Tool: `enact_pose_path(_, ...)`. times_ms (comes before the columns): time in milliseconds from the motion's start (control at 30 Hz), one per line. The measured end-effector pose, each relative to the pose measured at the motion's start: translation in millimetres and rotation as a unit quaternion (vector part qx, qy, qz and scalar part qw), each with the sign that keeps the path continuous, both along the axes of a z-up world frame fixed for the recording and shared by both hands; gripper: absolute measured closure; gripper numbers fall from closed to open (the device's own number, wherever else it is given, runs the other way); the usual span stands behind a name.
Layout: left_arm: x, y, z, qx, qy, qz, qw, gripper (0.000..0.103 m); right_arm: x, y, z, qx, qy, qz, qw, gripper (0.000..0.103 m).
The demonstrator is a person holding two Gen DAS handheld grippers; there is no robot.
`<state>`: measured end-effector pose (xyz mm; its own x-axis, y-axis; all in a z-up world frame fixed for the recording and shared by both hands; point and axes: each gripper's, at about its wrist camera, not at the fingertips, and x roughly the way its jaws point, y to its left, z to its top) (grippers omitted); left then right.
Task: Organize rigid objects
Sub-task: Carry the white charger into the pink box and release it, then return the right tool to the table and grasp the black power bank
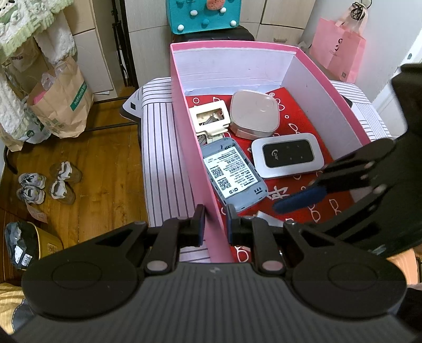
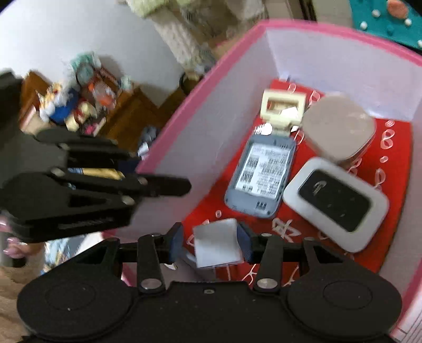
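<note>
A pink box (image 1: 184, 126) with white inner walls (image 2: 200, 163) holds a grey device with a label (image 1: 233, 175), a white pocket router (image 1: 287, 154), a beige rounded box (image 1: 254, 113) and a cream frame-shaped piece (image 1: 209, 116) on a red sheet. My left gripper (image 1: 215, 224) straddles the box's left wall near its front corner, jaws close around it. My right gripper (image 2: 211, 241) is inside the box with a white block (image 2: 217, 244) between its jaws; the right finger touches it, the left stands a little off. The view is blurred.
The box stands on a striped cushion (image 1: 161, 158). Wooden floor with shoes (image 1: 47, 184), paper bags (image 1: 60, 105) and a pink bag (image 1: 340, 47) surround it. A teal felt bag (image 1: 204, 15) sits behind the box.
</note>
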<state>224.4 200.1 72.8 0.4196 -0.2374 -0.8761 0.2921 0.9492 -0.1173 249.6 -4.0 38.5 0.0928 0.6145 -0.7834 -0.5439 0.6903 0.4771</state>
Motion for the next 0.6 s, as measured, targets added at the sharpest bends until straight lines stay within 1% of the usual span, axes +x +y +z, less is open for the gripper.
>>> enact_pose_path(67,-0.2,-1.2,0.5,-0.001,0.002,-0.004,1.0000,0.088,-4.5,-14.3,13.9,0.011,-0.022,-0.006,1.000,0.051)
enact_pose_path(167,0.5,-1.5,0.6,-0.004,0.005,-0.004,1.0000,0.087,-11.6,-42.7,34.8,0.014,-0.063,-0.031,0.997,0.051)
enact_pose_path(333,0.9,0.6,-0.3,-0.009,0.004,0.005,0.9999,0.087,-12.6,-102.7,61.5,0.014,-0.116,-0.089,0.989,0.051)
enact_pose_path(500,-2.0,1.2,0.0,-0.012,0.003,0.021,0.9997,0.088,-6.2,-161.9,66.4,0.000,-0.156,-0.151,0.976,0.051)
enact_pose_path(600,-8.2,-3.1,0.1,-0.004,-0.012,0.030,0.9995,0.088,-1.6,-187.0,59.6,-0.014,-0.184,-0.195,0.963,0.048)
